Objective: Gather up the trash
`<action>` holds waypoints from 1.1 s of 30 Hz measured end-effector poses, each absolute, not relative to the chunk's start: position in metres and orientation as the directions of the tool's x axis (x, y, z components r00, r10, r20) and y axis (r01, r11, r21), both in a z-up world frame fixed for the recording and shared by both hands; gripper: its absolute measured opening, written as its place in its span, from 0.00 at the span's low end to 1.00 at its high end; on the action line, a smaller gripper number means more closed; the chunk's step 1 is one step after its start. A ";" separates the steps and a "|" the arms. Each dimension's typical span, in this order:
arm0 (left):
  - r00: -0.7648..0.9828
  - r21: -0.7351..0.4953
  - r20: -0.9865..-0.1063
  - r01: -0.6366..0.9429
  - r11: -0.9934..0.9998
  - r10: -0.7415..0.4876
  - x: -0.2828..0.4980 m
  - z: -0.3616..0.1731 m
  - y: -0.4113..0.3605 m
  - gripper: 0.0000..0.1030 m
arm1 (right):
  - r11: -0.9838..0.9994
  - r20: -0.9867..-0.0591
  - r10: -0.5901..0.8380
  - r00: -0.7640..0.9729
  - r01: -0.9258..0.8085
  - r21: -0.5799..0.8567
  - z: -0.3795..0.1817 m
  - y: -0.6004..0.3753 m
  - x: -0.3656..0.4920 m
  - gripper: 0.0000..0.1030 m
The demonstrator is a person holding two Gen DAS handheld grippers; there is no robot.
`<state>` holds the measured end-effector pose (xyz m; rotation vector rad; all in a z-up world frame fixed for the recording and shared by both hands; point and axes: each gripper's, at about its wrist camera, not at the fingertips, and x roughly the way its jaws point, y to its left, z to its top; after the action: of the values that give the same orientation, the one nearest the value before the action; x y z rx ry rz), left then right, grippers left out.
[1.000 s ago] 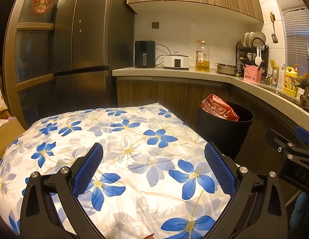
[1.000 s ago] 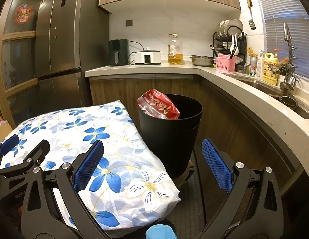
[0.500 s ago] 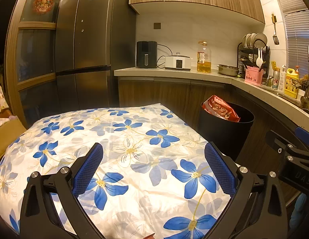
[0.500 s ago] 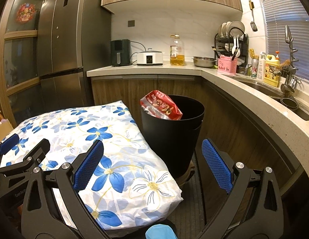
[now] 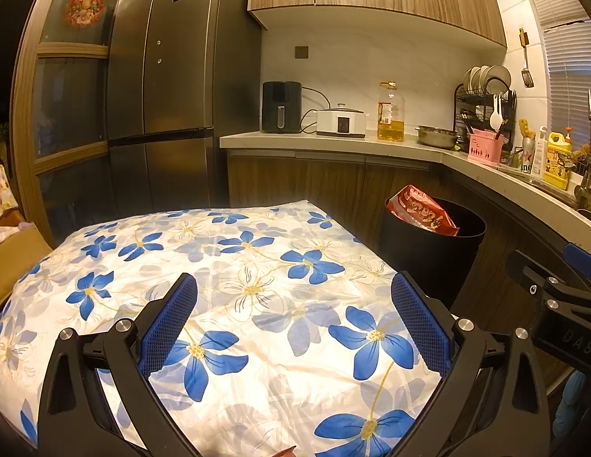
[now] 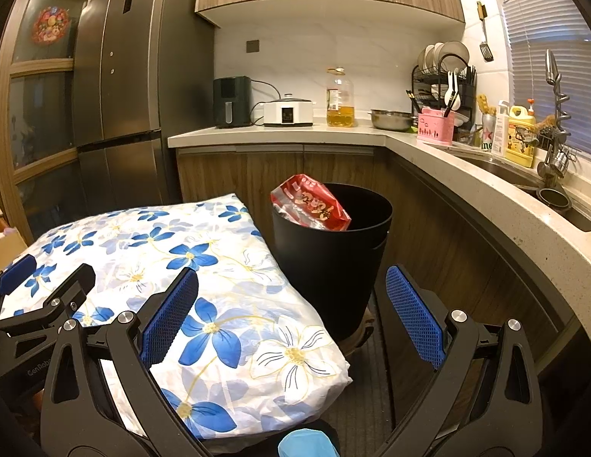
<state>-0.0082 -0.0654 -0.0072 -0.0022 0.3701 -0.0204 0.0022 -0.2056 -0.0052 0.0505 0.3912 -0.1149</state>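
A black round trash bin (image 6: 333,251) stands on the floor against the wooden cabinets, also seen in the left wrist view (image 5: 428,255). A red snack bag (image 6: 310,203) sticks out over its left rim (image 5: 425,215). My right gripper (image 6: 291,304) hangs open and empty, in front of the bin and over the corner of the flowered table. My left gripper (image 5: 293,316) is open and empty too, above the tablecloth, left of the bin. A small red scrap (image 5: 285,452) peeks in at the bottom edge.
A table with a blue-flower cloth (image 5: 204,266) fills the left foreground. A counter (image 6: 466,175) curves along the right with a sink, dish rack, oil bottle (image 6: 339,99) and cooker. A dark fridge (image 5: 173,95) stands at the back left. A blue-gloved hand (image 6: 306,443) shows below.
Both grippers have drifted slightly back and up, so the bin and table sit a little lower and farther in view. Both stay open and empty.
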 end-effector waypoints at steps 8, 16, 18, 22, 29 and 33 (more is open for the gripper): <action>0.933 -0.003 -0.359 0.019 1.000 -0.019 -0.009 -0.006 -0.065 0.94 | 0.992 -0.383 -0.102 0.918 0.121 0.027 -0.005 -0.205 0.002 0.95; 0.933 -0.004 -0.359 0.018 1.000 -0.018 -0.009 -0.006 -0.066 0.94 | 0.992 -0.381 -0.102 0.919 0.121 0.027 -0.004 -0.204 0.001 0.95; 0.933 -0.004 -0.358 0.019 1.000 -0.019 -0.009 -0.006 -0.066 0.94 | 0.992 -0.381 -0.100 0.919 0.120 0.029 -0.004 -0.205 0.001 0.95; 0.934 -0.002 -0.357 0.019 1.000 -0.019 -0.009 -0.005 -0.066 0.94 | 0.992 -0.381 -0.100 0.919 0.120 0.029 -0.005 -0.205 0.001 0.95; 0.934 -0.003 -0.356 0.022 1.000 -0.021 -0.010 -0.004 -0.065 0.94 | 0.992 -0.380 -0.103 0.919 0.123 0.027 -0.001 -0.204 0.002 0.95; 0.934 -0.003 -0.356 0.023 1.000 -0.022 -0.010 -0.004 -0.065 0.94 | 0.992 -0.379 -0.104 0.920 0.123 0.028 0.000 -0.205 0.002 0.95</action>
<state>-0.0099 -0.0653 -0.0038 0.0012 0.3638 -0.0228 0.0019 -0.2048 0.0002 0.0516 0.3864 -0.1166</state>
